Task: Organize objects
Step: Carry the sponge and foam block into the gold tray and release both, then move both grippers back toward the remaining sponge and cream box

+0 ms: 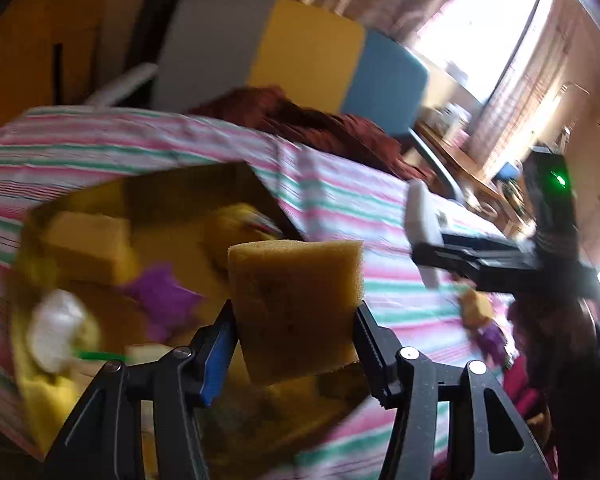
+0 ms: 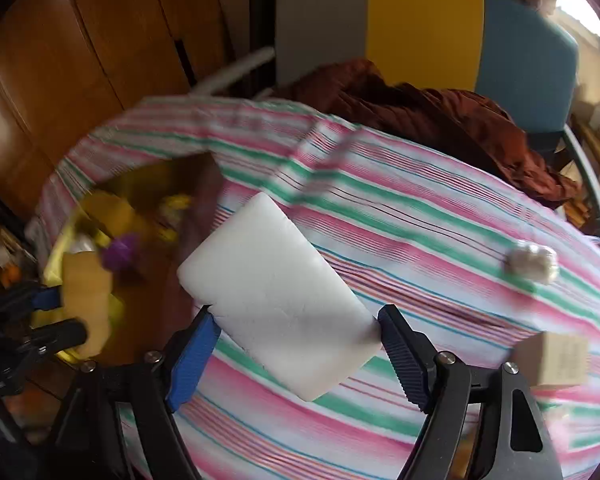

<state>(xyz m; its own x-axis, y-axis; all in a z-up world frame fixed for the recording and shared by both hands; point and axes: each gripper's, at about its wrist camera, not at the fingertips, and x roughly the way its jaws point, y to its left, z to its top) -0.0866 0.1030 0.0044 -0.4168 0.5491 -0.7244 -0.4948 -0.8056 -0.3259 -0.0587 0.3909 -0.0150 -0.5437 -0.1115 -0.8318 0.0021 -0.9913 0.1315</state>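
My left gripper (image 1: 294,316) is shut on a yellow sponge (image 1: 296,300) and holds it over an open box (image 1: 260,188) that holds another yellow sponge (image 1: 90,240), a purple toy (image 1: 164,296) and a white object (image 1: 58,328). My right gripper (image 2: 298,322) is shut on a white foam block (image 2: 276,292) above the striped tablecloth (image 2: 440,216). In the right wrist view the left gripper (image 2: 40,320) with its sponge (image 2: 86,300) hangs over the box (image 2: 60,248) at the left. The right gripper (image 1: 432,240) shows at the right of the left wrist view.
A white crumpled ball (image 2: 532,260) and a beige block (image 2: 556,360) lie on the cloth at the right. A small toy (image 1: 480,320) lies near the table edge. A dark red cloth (image 2: 440,120) lies at the back before a grey, yellow and blue chair (image 2: 420,24).
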